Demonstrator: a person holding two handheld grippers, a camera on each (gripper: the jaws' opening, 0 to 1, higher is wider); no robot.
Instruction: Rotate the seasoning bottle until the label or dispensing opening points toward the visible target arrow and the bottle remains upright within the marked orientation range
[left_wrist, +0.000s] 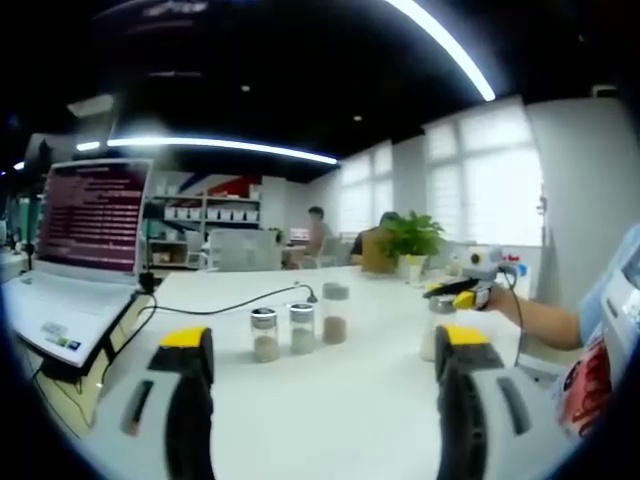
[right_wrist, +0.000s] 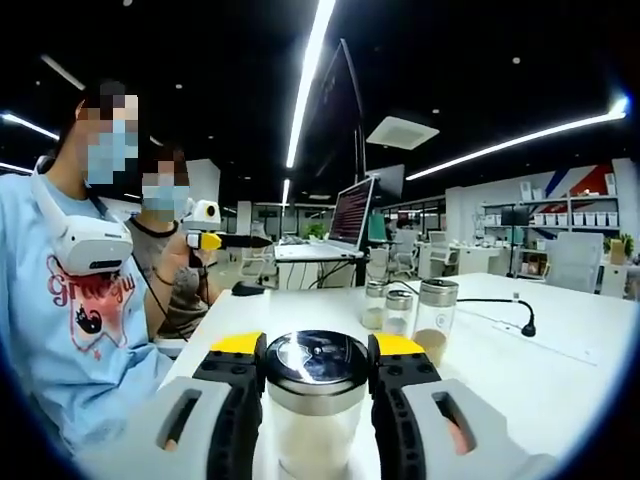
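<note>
Jaws of right gripper (right_wrist: 317, 375) clamp seasoning bottle (right_wrist: 316, 400) upright; left gripper (left_wrist: 330, 375) jaws wide, level above table (left_wrist: 340, 420).

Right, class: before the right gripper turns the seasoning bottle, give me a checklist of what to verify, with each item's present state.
1. Right gripper closed around the seasoning bottle: ok, its jaws sit against both sides below the lid.
2. Bottle upright: ok, lid level in the right gripper view.
3. Target arrow located: cannot tell, no arrow visible on the white table.
4. Label or dispensing opening direction: cannot tell, neither can be made out.
5. The three other jars apart from the held bottle: ok.
6. Left gripper out of the way: ok, open and holding nothing.
</note>
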